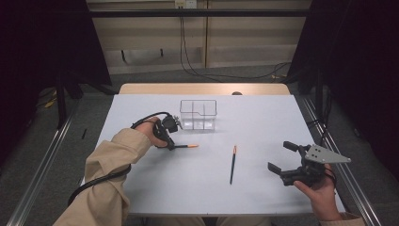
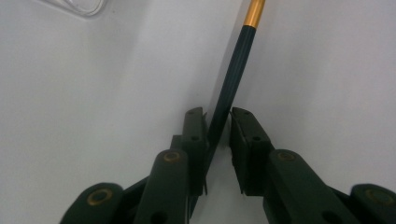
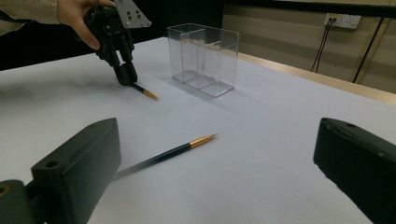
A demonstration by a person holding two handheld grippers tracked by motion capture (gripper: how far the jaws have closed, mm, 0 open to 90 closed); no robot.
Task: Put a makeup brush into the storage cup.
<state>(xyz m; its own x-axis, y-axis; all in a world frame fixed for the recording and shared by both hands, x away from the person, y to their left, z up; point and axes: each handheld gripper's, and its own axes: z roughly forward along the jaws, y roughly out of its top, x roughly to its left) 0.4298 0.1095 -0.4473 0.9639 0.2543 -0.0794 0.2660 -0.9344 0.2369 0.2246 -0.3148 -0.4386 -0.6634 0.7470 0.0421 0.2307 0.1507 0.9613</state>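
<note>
1. The left hand-held gripper (image 1: pixel 172 145) pinches a dark pen (image 1: pixel 187 146) lying on the white tabletop (image 1: pixel 263 117), mid-left, well inside its edges.
2. The right hand-held gripper (image 1: pixel 278 157), jaws spread, sits near the right edge; a second pen (image 1: pixel 233 164) lies between.
3. The clear divided box (image 1: pixel 198 114) stands empty behind.

Your slim dark-green pencil with the gold-orange tip (image 2: pixel 236 70) lies flat on the white table, tip pointing away from your left hand, just in front of the clear plastic divided box (image 1: pixel 198 114). Its dark shaft sits pinched between black jaws.
</note>
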